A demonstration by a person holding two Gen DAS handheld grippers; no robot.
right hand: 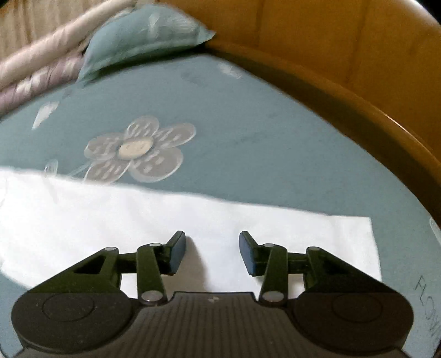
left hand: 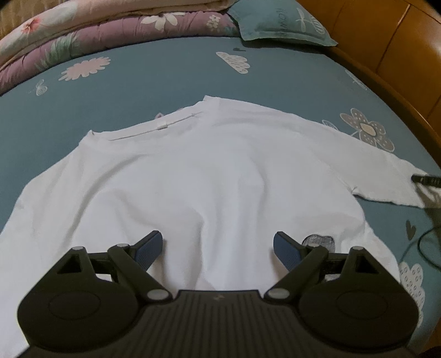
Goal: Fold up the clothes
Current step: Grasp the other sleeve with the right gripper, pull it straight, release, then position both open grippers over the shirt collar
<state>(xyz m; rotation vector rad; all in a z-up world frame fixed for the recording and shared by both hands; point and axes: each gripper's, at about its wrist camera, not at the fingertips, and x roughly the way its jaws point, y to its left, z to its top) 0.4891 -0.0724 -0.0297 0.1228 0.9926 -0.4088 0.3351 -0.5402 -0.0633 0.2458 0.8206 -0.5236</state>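
Shirt (left hand: 209, 170), white soft cotton, lies flat on floral bedsheet (left hand: 154, 74).

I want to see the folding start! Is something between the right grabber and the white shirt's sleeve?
Nothing visible. The right gripper is over the sleeve with open jaws, and only bare white cloth shows between them.

Shirt (left hand: 209, 176) flat on bed (left hand: 154, 77), collar away from you. Pillow (left hand: 281, 24) far right, quilts (left hand: 82, 35) far left. Your right tongs (right hand: 212, 254) over sleeve (right hand: 248, 220).
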